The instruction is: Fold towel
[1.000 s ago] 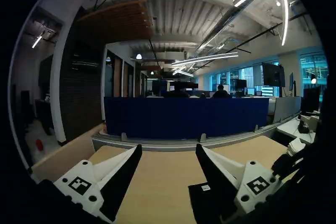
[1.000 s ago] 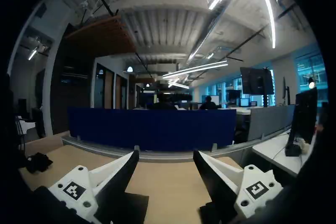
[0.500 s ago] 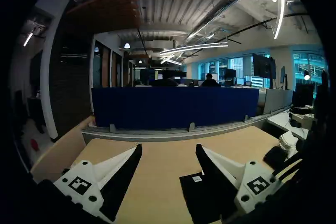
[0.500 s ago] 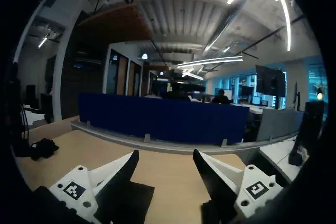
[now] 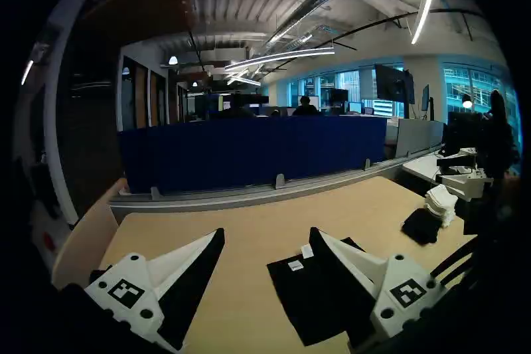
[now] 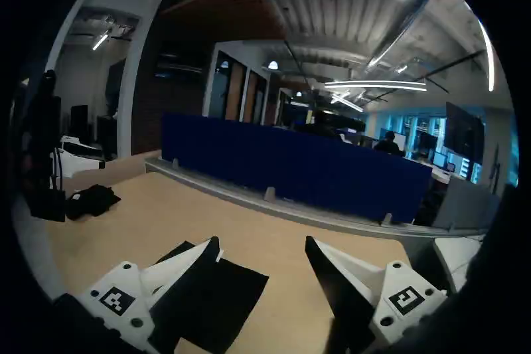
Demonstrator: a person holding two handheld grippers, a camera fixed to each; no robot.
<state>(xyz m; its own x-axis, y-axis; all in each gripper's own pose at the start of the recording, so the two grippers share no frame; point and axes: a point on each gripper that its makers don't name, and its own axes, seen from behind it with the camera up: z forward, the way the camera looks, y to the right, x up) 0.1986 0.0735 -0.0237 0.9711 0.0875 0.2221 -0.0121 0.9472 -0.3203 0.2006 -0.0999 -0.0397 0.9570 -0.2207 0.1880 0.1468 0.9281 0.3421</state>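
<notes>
Left gripper view: the left gripper (image 5: 265, 233) holds its two white, wedge-shaped fingers spread wide, with nothing between them. Each finger carries a square black-and-white marker. Beneath them lies a smooth, pale wood worktop (image 5: 192, 221), bare across its left half. The towel (image 5: 312, 297), a flat black cloth with straight edges, lies right of centre, partly hidden behind the right finger. Two small white tags (image 5: 296, 265) at its far edge are too small to read. Farther right, near the worktop's edge, sit a crumpled black cloth (image 5: 421, 225) and a stack of folded white cloths (image 5: 439, 201). A long blue partition (image 5: 252, 151) runs along the far edge.

Right gripper view: a dark heap (image 6: 93, 200) sits at the far left of the worktop. The right gripper (image 6: 262, 241) also has its fingers spread and empty. The towel lies flat below the left finger, with bare wood to its right.
</notes>
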